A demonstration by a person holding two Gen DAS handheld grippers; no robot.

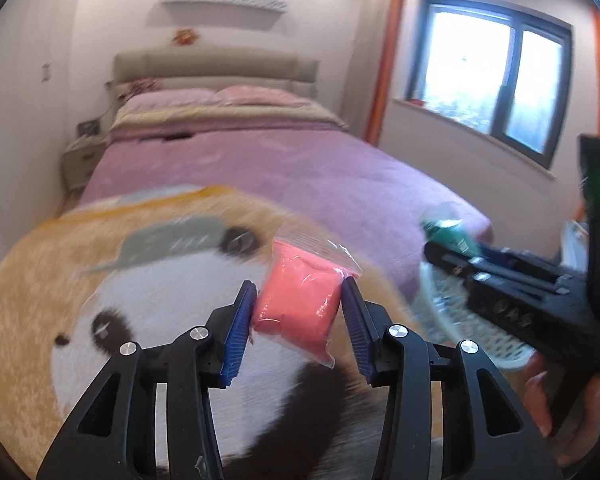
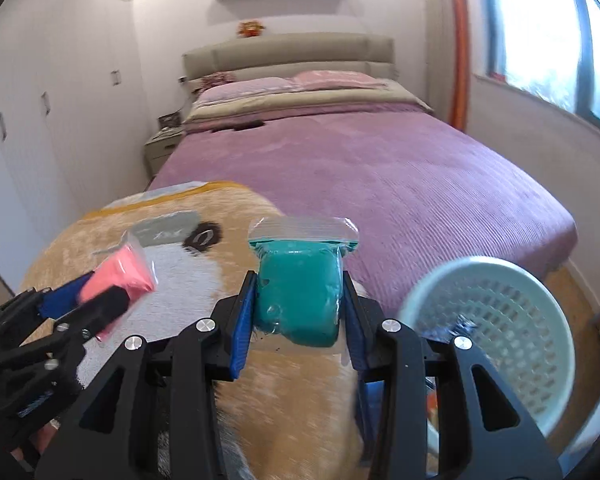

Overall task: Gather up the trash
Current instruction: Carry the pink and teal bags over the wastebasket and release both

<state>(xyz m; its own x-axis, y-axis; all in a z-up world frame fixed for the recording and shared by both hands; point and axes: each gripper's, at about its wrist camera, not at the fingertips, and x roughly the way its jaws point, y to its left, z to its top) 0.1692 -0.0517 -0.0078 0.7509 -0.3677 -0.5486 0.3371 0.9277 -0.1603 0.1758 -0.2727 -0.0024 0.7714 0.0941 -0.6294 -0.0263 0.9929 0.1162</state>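
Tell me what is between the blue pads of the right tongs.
A sealed bag of teal clay, pinched from both sides by the right tongs; the right wrist view shows it.

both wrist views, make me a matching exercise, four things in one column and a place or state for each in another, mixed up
Things:
1. pink bag
2. teal bag
3. mesh basket
4. pillows

Places or states:
A. at the head of the bed
B. clamped in the right tool
C. low on the right, beside the bed
D. clamped in the left tool

Pairs: 1-D, 2-B, 3-C, 4-A

The left tool grips the pink bag and the right tool grips the teal one, both held above the panda rug.
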